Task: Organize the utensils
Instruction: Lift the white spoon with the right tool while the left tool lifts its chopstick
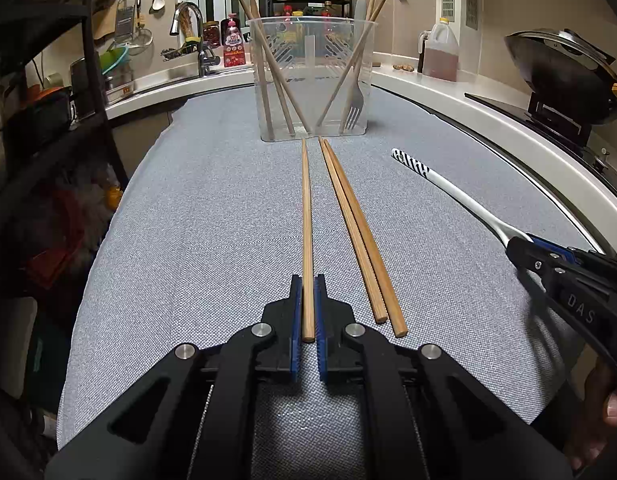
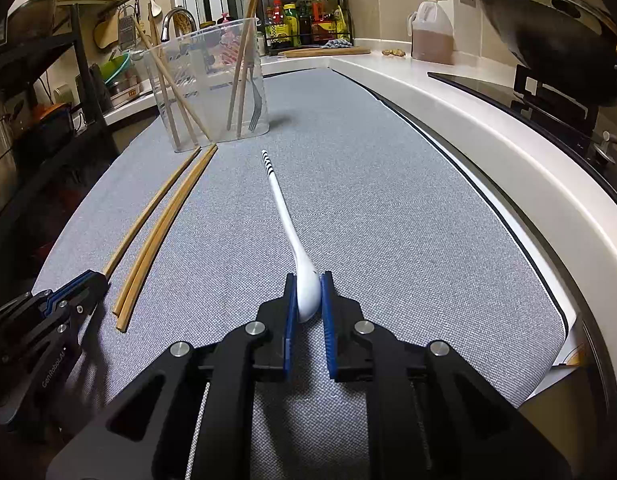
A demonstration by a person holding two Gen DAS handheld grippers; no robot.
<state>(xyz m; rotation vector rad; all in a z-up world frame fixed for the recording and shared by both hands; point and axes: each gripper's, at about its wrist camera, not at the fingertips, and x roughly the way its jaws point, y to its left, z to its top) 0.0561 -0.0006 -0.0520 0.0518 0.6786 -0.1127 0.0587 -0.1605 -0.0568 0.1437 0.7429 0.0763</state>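
The left gripper [image 1: 308, 312] clamps one wooden chopstick [image 1: 307, 220] near its end, and the right gripper [image 2: 308, 300] pinches the white spoon [image 2: 286, 216] at its bowl. Both should lift level, then tip upright over the clear utensil holder [image 1: 312, 76] straight ahead on the desk [image 1: 196, 220], clearing the two loose chopsticks [image 1: 356, 236] between them.

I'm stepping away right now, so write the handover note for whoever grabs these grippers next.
Left gripper: shut on a single chopstick at its near end, lying on the grey mat.
Right gripper: shut on the white spoon by its bowl, handle pointing at the clear holder.
Done: several chopsticks and a fork already stand in the holder.
Left: drop in the gripped chopstick and spoon, then the chopstick pair beside them.
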